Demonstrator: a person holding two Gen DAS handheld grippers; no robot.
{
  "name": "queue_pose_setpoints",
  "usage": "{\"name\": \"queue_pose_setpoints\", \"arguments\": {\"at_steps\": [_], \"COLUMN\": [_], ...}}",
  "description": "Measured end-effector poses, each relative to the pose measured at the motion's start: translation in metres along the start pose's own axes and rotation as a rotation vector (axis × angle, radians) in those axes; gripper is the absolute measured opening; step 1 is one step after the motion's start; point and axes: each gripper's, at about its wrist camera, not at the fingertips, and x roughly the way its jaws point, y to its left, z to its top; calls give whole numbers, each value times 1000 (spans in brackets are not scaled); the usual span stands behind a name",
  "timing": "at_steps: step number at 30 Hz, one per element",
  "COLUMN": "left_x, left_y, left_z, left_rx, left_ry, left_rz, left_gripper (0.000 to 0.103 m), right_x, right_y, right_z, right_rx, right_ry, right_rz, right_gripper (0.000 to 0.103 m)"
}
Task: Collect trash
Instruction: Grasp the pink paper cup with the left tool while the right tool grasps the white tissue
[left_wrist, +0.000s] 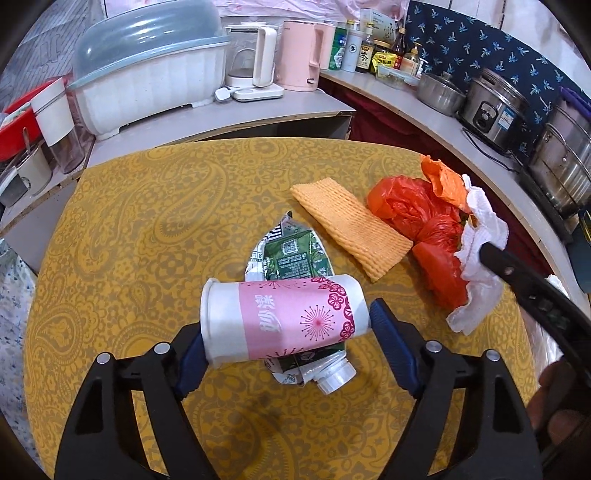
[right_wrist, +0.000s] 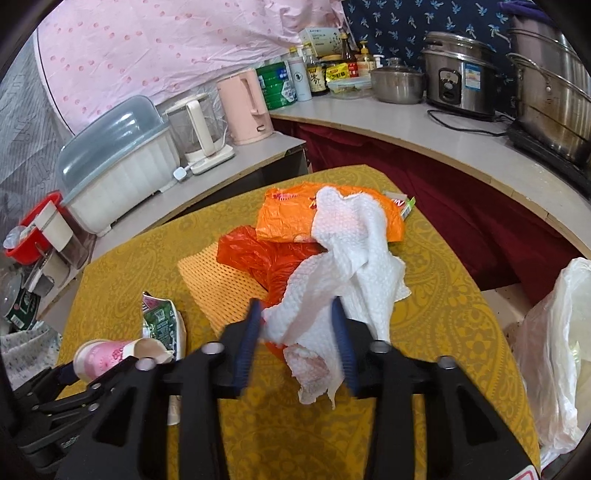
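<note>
My left gripper is shut on a pink-and-white paper cup lying sideways, its pads on the base and rim, over a crushed green carton. My right gripper is shut on a crumpled white paper towel, which also shows in the left wrist view. Under the towel lie a red plastic bag and an orange wrapper. An orange foam net sleeve lies flat on the yellow patterned table.
A white plastic bag hangs off the table's right side. Counters behind hold a dish drainer, kettles, bottles, a rice cooker and steel pots.
</note>
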Motion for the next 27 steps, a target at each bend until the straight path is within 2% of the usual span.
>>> {"name": "queue_pose_setpoints", "arguments": {"at_steps": [1,4,14,27], "left_x": [-2,-8,-49,-109], "left_y": [-1,-2,-21,-96], "left_z": [0,2,9,3], "left_rx": [4,8,19,134], "left_ry": [-4,-16,-89,-171], "left_rz": [-3,-11,-50,-146], "left_gripper": [75,75,75,75], "right_x": [2,-5,-80,-183], "right_y": [-1,-6,-26,-81], "right_z": [0,2,25,27], "right_rx": [5,17,43,103], "right_ry": [5,-11,-165,-320], "right_rz": [0,5,2,-56], "right_gripper": [9,3,3,3]}}
